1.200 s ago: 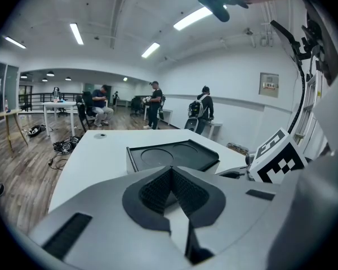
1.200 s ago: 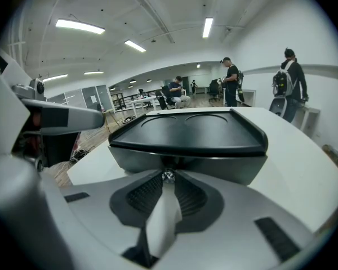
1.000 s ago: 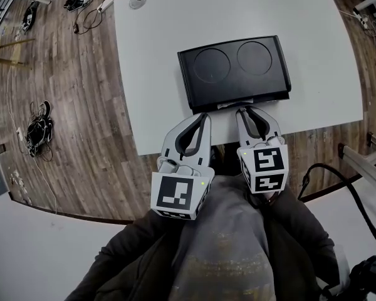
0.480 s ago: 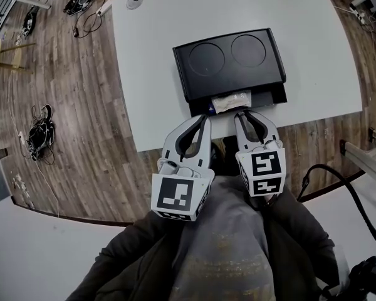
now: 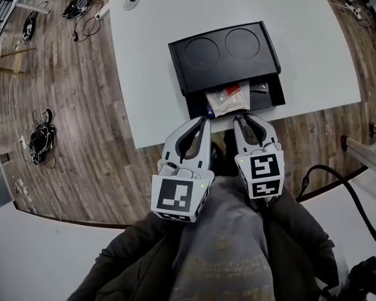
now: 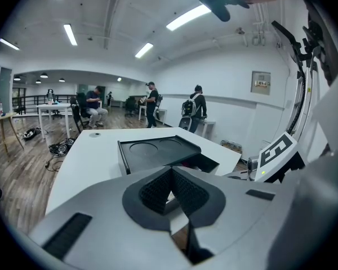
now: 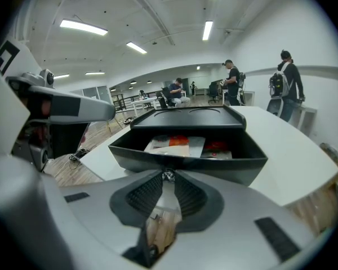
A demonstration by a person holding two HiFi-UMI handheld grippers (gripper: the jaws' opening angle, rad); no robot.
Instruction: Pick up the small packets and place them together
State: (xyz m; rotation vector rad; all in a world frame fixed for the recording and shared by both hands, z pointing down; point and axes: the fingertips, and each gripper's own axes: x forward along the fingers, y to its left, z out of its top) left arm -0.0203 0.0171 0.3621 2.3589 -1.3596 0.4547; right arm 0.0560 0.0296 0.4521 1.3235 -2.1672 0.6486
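Drawer [image 5: 266, 94] has slid further out of the black box [image 5: 222, 55] toward the person, and the packets [image 5: 225, 99], barely showing before, now lie in plain view.

In the head view the packets look like one pale heap in the drawer's left half. The right gripper view tells them apart. A white packet with a red patch [image 7: 174, 145] lies over others, and a red-marked one [image 7: 217, 149] lies to its right, all on the drawer floor. The left gripper view shows only the box top and the drawer's side wall, not the packets. Both gripper views also take in people [image 7: 232, 82] standing past the worktop [image 5: 150, 74].

The right gripper [image 5: 245, 116] has its fingers at a narrow gap, pinching a small knob [image 7: 168, 176] on the drawer's front wall. The left gripper [image 5: 203, 120] sits beside it at the worktop's near edge. Its fingers meet at the tips and hold nothing.
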